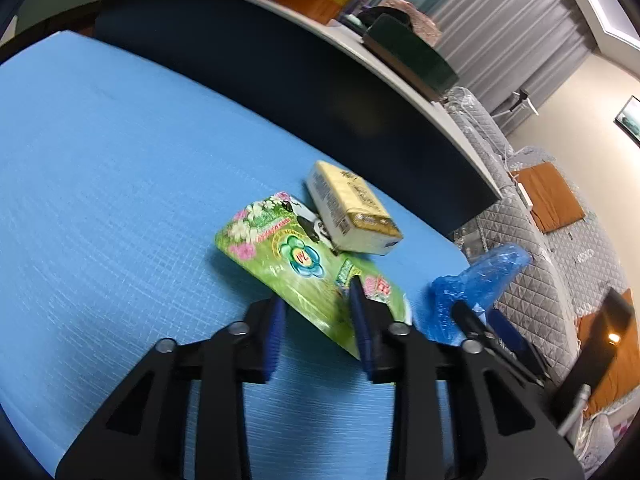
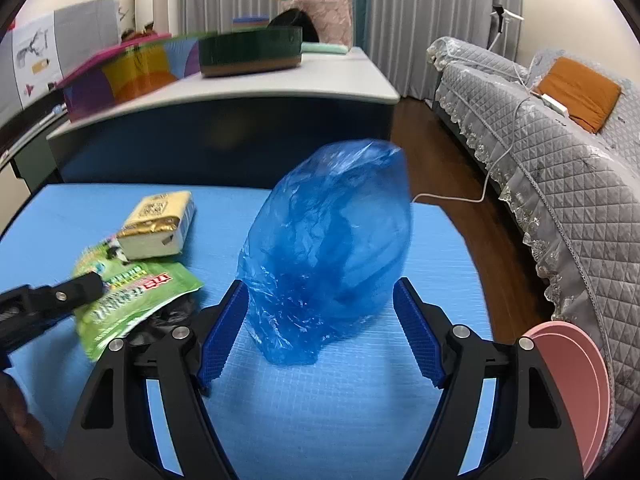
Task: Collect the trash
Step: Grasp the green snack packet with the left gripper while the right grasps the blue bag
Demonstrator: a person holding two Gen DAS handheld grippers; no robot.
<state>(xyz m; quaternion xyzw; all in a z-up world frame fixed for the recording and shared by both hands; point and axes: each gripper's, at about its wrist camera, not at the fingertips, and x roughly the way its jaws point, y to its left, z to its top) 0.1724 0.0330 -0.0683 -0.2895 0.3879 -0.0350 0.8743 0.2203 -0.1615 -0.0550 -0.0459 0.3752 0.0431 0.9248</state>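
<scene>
Left wrist view: left tool (image 1: 318, 304) low over the blue desk (image 1: 120, 184), fingers parted to a middling gap around the near corner of the green snack packet (image 1: 304, 264); right-hand pad resting on the packet's printed face, left-hand pad at its edge, firm grip not confirmable. Yellow tissue pack (image 1: 352, 210) at 12 o'clock of the tool, lying partly on the packet's far end. Blue plastic bag (image 1: 472, 284) at 3 o'clock, with the right tool's dark fingers just beside it.

Right wrist view: right tool (image 2: 320, 320) spread wide, blue ribbed pads on either side of the blue plastic bag (image 2: 332, 248); left pad touching the film, right pad just clear of it. Bag standing puffed up on the blue desk (image 2: 320, 420). Green snack packet (image 2: 132, 300) and yellow tissue pack (image 2: 160, 226) at 10 o'clock, left tool's finger (image 2: 72, 290) lying over the packet. Grey quilted sofa (image 2: 560, 168) at 2 o'clock; pink disc (image 2: 576, 392) at 4 o'clock.
</scene>
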